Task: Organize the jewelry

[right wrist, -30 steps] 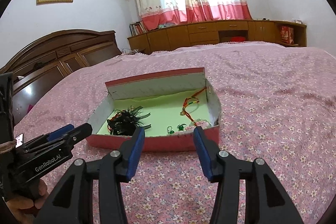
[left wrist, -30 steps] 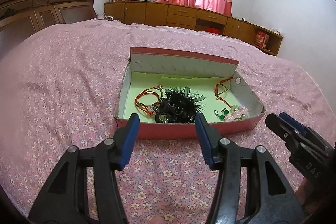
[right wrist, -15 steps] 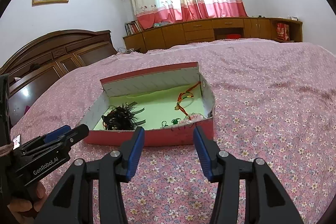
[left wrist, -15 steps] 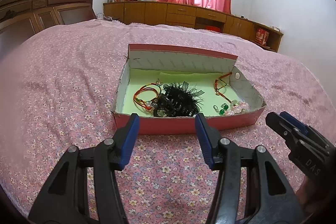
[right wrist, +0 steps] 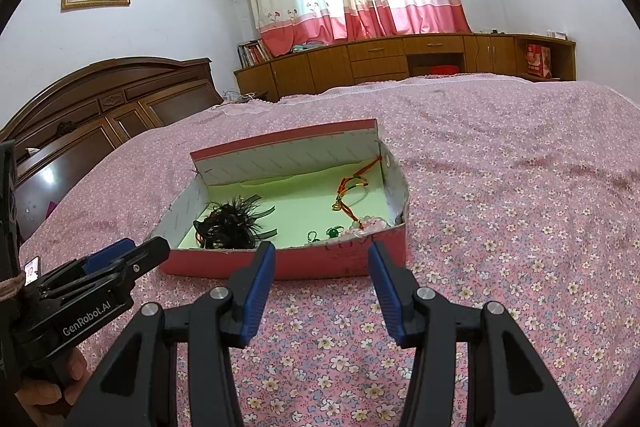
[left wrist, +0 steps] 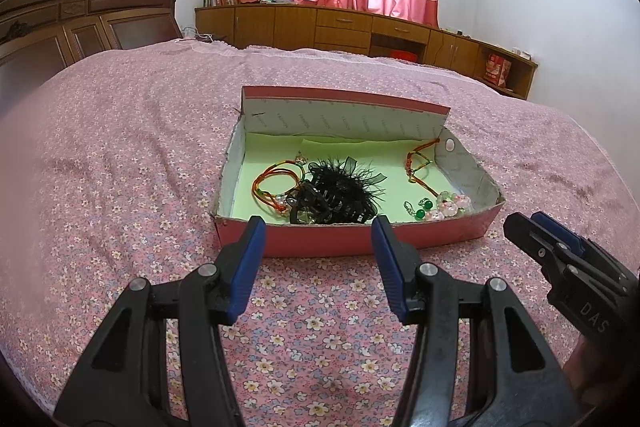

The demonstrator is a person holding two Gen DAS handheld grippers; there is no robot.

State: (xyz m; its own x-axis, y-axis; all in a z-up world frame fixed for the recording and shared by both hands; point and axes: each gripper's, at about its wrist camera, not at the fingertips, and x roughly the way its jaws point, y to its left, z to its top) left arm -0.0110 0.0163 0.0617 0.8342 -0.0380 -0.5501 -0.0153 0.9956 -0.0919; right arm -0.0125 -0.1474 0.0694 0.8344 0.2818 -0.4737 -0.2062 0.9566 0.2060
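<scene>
Both claws hover over the bed [left wrist: 120,155] just in front of the box [left wrist: 360,233]. The left claw [left wrist: 318,263] and the right claw [right wrist: 322,285] are wide open and empty, probably ready to reach in. The jewelry, a black hair clip [left wrist: 340,197] among it, lies inside the box.

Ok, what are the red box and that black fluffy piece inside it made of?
The red box looks like matte cardboard: thin walls, grey printed inside, frayed corners, with a pale green liner, paper or felt. The black fluffy piece seems a glossy plastic claw clip topped with wispy feathers and ribbon, though that is uncertain.
</scene>
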